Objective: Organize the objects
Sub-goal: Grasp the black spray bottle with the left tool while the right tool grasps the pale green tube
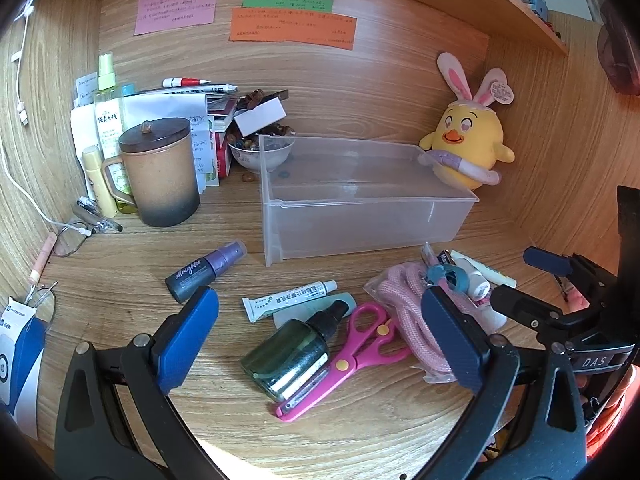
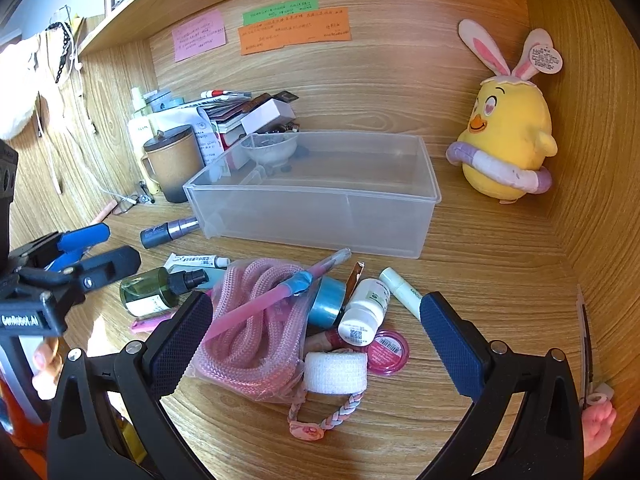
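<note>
Just starting out, by the look of it: hovering over the clutter on the desk [image 1: 360,432], with the clear bin [image 1: 360,216] ahead of both tongs and sitting empty.

Left tongs [image 1: 320,340] spread wide, gripping nothing, touching nothing. Lying just outside the left finger, a purple spray bottle [image 1: 206,272]. Lying between the fingers: a white tube [image 1: 288,298], a green bottle [image 1: 296,354], pink scissors [image 1: 340,356]. Probably lining up on the green bottle; calling for a drop and a squeeze across its body, then a lift forward into the bin.

Right tongs [image 2: 316,336] likewise gaping, holding nothing. Sitting between these fingers: bagged pink rope [image 2: 248,344] brushing the left pad, then a white tape roll [image 2: 335,372], a white pill bottle [image 2: 364,310], a pink round tin [image 2: 387,352]. Needing a pick here too.
</note>
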Demonstrator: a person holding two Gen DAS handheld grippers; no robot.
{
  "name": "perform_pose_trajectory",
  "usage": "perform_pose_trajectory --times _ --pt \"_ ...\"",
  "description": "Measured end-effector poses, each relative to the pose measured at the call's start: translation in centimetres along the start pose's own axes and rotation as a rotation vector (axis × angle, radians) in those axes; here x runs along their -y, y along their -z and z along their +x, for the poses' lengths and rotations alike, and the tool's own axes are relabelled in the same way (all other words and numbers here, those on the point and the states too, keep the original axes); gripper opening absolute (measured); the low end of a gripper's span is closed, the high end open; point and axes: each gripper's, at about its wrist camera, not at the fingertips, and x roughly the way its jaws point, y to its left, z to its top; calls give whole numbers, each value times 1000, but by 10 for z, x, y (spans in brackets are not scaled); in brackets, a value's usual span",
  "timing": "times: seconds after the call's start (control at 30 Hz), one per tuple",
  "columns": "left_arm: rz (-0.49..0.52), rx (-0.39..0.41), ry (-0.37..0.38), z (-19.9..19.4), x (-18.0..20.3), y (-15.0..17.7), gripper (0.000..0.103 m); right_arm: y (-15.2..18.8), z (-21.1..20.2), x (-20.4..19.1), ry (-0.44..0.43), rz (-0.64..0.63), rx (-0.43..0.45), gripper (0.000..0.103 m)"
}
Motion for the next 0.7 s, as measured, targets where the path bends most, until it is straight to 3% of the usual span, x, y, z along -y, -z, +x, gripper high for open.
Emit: perform_pose_trajectory --times 0.1,0.2,0.43,0.57,0.7 --pt "-15 4 -22 2 -15 -5 102 -1 1 3 -5 -7 9 102" --pt "-12 -2 -66 6 -30 -12 91 -5 1 10 0 -1 19 102" --pt "12 -80 -166 36 -67 -25 75 -10 13 40 60 24 -15 84" --pt "30 -172 -158 65 -83 -28 67 -9 29 64 75 53 -81 67" --pt "46 -240 -120 86 -90 -27 66 -11 45 80 77 68 -147 57"
